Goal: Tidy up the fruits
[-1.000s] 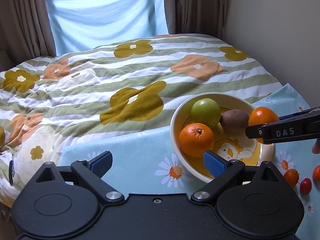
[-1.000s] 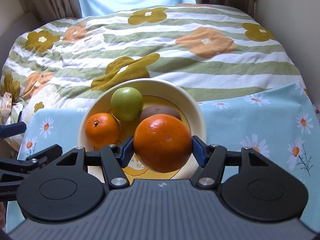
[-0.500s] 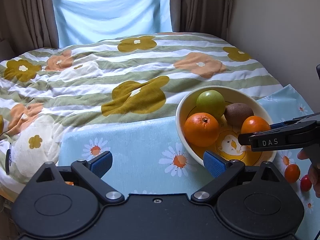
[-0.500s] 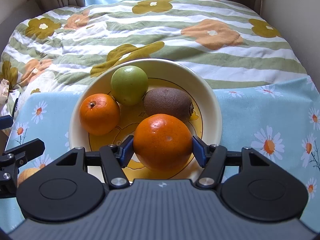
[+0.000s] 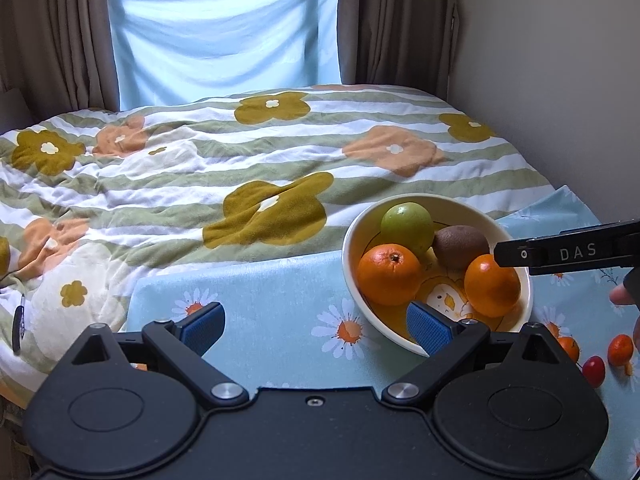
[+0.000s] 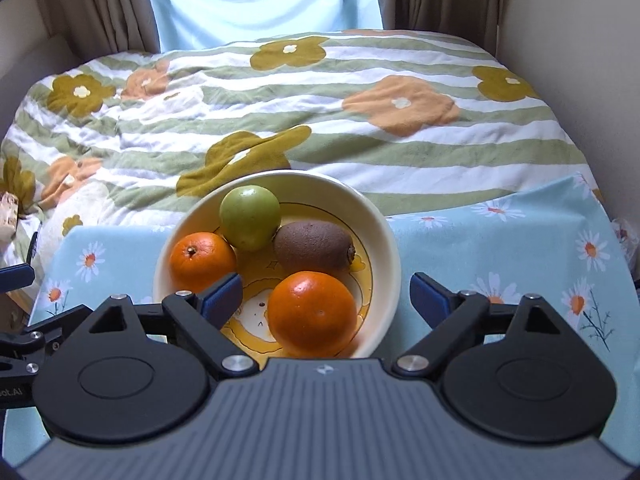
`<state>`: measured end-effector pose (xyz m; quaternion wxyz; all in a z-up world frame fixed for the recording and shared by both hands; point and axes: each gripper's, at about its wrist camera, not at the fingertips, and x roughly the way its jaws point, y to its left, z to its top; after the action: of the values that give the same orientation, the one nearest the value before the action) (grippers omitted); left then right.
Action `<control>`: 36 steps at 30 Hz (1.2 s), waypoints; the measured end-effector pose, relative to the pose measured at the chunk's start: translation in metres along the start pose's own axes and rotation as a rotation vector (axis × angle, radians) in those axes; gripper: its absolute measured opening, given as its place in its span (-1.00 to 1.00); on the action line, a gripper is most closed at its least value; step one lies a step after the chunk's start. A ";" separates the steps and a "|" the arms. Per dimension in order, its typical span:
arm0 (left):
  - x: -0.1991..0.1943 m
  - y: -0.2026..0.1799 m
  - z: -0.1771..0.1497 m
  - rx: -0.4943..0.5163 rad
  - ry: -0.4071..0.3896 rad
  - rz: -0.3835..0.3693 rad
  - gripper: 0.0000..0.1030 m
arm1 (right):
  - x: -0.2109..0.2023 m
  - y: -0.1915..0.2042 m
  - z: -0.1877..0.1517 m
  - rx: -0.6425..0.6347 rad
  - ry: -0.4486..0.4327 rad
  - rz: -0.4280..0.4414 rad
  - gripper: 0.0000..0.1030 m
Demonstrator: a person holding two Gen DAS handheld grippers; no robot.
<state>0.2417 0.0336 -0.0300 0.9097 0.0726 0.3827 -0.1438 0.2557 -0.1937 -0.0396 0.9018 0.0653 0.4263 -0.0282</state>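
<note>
A cream bowl [image 6: 384, 224] [image 5: 352, 240] stands on a light blue daisy cloth [image 6: 500, 240]. It holds a green apple [image 6: 250, 218], a kiwi [image 6: 314, 244], a small orange [image 6: 202, 262] and a larger orange [image 6: 312, 312] [image 5: 492, 286]. My right gripper [image 6: 326, 296] is open, its jaws wide on either side of the larger orange, not touching it. In the left wrist view it [image 5: 560, 254] shows side-on above the bowl. My left gripper [image 5: 314, 326] is open and empty, low over the cloth left of the bowl.
Small oranges [image 5: 620, 348] and a red cherry tomato [image 5: 593, 370] lie on the cloth right of the bowl. A striped floral quilt [image 5: 240, 168] covers the bed behind. A wall [image 5: 560, 80] stands on the right, curtains [image 5: 60, 40] at the back.
My right gripper lowered the larger orange into the bowl, opened and let it go. The orange now rests in the bowl. My left gripper pulled back slightly.
</note>
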 end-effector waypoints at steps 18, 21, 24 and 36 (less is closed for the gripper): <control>-0.100 -0.051 -0.018 -0.091 -0.147 0.092 0.93 | -0.120 -0.051 -0.030 -0.039 -0.119 0.055 1.00; -0.115 -0.065 -0.028 -0.111 -0.161 0.106 0.93 | -0.138 -0.061 -0.042 -0.052 -0.131 0.069 1.00; -0.127 -0.079 -0.038 -0.121 -0.171 0.114 0.93 | -0.153 -0.069 -0.055 -0.062 -0.138 0.085 1.00; -0.149 -0.131 -0.079 -0.121 -0.180 0.153 0.93 | -0.176 -0.108 -0.110 -0.128 -0.129 0.129 1.00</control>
<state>0.0474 -0.0410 0.0184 0.9515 0.0335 0.3006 -0.0567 0.0485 -0.2858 0.0173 0.9296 0.0331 0.3631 0.0530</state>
